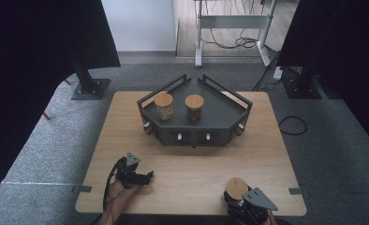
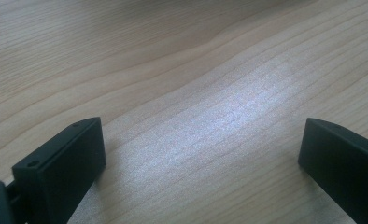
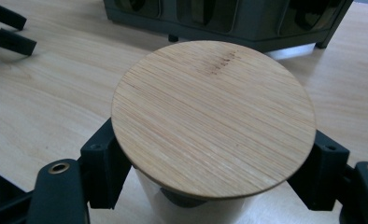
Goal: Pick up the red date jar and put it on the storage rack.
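Both jaws of the right gripper clamp the wooden-lidded jar between them.

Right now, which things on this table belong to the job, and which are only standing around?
In the job:
- right hand-held gripper, shut on the jar with the wooden lid
- dark tray, likely its destination

Standing by:
- two lidded jars in the tray
- left hand-held gripper, open, holding nothing

Your high view is dim and soft, with near-black curtains at both sides. Brightest patch: pale wall at top. A cool sheen glares across the counter in your left gripper view; far grain blurs. Right gripper view: evenly lit, sharp lid, soft shadow beneath.
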`<state>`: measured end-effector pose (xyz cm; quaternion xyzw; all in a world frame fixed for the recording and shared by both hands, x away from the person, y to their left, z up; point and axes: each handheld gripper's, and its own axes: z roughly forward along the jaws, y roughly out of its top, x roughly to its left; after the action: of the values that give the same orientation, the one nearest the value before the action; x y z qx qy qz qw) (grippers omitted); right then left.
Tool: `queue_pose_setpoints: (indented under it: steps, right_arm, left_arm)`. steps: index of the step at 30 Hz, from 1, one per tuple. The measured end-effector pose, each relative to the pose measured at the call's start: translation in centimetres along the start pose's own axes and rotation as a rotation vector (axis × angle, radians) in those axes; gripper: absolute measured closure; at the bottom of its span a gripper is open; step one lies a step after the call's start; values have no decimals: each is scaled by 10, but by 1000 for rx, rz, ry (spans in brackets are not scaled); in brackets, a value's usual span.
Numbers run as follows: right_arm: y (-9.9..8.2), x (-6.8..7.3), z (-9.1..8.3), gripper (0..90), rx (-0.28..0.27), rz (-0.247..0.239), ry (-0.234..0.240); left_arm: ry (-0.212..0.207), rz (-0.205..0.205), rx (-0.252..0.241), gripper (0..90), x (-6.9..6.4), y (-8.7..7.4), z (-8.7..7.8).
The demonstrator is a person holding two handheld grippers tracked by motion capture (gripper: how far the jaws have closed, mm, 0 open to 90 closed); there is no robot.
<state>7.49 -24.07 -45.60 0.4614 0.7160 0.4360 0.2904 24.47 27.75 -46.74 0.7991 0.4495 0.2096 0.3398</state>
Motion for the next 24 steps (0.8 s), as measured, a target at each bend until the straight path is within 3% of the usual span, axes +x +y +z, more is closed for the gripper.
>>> queue_pose_setpoints:
  steps: [24]
  right_arm:
    - [39, -17, 7, 247, -29, 6, 16]
  left_arm:
    - [0, 0, 0, 2, 0, 0, 0]
